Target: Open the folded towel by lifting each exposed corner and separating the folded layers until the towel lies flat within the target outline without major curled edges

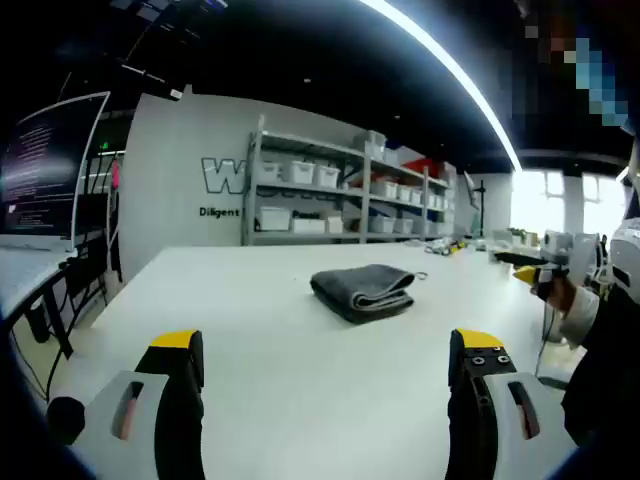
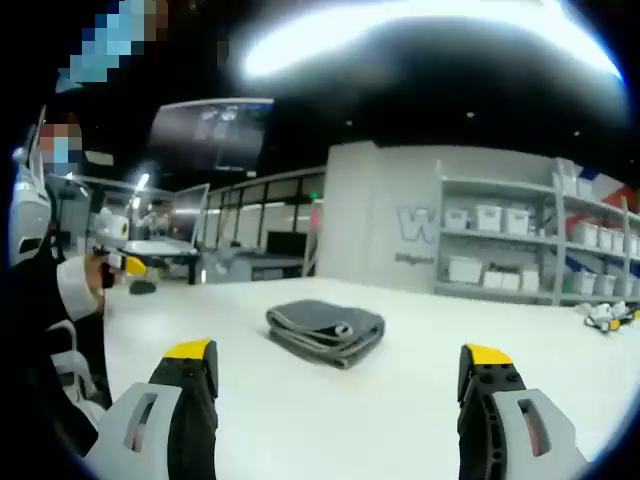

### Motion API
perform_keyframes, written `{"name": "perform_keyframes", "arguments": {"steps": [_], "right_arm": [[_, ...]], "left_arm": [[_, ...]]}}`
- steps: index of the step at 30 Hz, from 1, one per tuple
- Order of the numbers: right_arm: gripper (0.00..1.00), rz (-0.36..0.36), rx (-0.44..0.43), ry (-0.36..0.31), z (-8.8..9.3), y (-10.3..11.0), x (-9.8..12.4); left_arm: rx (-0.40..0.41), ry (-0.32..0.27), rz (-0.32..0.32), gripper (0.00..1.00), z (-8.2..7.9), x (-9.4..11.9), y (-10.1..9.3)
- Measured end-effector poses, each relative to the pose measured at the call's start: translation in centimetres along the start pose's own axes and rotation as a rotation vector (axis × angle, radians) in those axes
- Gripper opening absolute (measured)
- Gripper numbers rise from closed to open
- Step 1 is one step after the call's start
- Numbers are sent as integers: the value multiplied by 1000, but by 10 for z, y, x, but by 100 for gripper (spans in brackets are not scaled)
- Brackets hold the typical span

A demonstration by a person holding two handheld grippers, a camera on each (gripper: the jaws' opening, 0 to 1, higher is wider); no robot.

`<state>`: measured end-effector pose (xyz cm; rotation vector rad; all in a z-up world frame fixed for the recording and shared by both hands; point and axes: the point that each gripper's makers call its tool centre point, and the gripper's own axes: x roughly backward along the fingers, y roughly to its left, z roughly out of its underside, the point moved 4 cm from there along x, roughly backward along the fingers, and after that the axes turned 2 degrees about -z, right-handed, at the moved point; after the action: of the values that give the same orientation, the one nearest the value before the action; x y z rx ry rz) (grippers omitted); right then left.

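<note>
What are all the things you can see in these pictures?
Folded towel: one, dark grey, middle of the table, still folded.
Table: one, white, under the towel.
Shelving unit: one, grey, at the back wall, holding white storage bins.
Monitor: one, dark with text, left edge of the left gripper view.
Person's sleeve: dark with white cuff, at the table's side.
Left gripper: grey jaws, yellow tips, open, short of the towel.
Right gripper: same colours, open.

Both tongs, left [image 1: 326, 352] and right [image 2: 338, 362], gape wide with nothing between their jaws.
</note>
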<state>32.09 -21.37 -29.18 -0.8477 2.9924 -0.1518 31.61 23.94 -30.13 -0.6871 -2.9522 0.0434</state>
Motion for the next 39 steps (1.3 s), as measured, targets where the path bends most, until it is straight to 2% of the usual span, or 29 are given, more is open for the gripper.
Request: {"name": "perform_keyframes", "arguments": {"steps": [3,5,7,9,14,18,23,27,30,33,36,39], "right_arm": [[100,-27,-24,-20,-8,-9,-21],[100,-33,-16,-12,-6,-10,-28],[100,-25,9,31,4,-13,-30],[100,-8,21,61,11,-17,-30],[100,30,-22,65,20,-25,-28],[100,36,-53,67,23,-24,-33],[100,21,-12,88,21,-17,-39],[100,20,-15,113,26,-15,-42],[100,37,-33,120,28,-15,-50],[100,33,-44,109,26,-9,-62],[100,24,-15,112,26,-3,-72],[100,11,8,114,28,-2,-75]], "left_arm": [[-20,-8,-13,100,-4,-7,4],[-26,-10,-18,100,-3,-13,6],[-38,-10,-22,100,-1,-20,10],[-40,15,-24,100,3,-29,13],[-43,52,0,100,5,-46,15],[-54,50,6,100,3,-44,13],[-94,46,-8,100,4,-35,9],[-123,46,-14,100,6,-35,14],[-134,36,11,100,7,-41,19],[-107,68,35,100,9,-49,24],[-96,50,38,100,6,-48,22],[-107,33,11,100,4,-43,15]]}}
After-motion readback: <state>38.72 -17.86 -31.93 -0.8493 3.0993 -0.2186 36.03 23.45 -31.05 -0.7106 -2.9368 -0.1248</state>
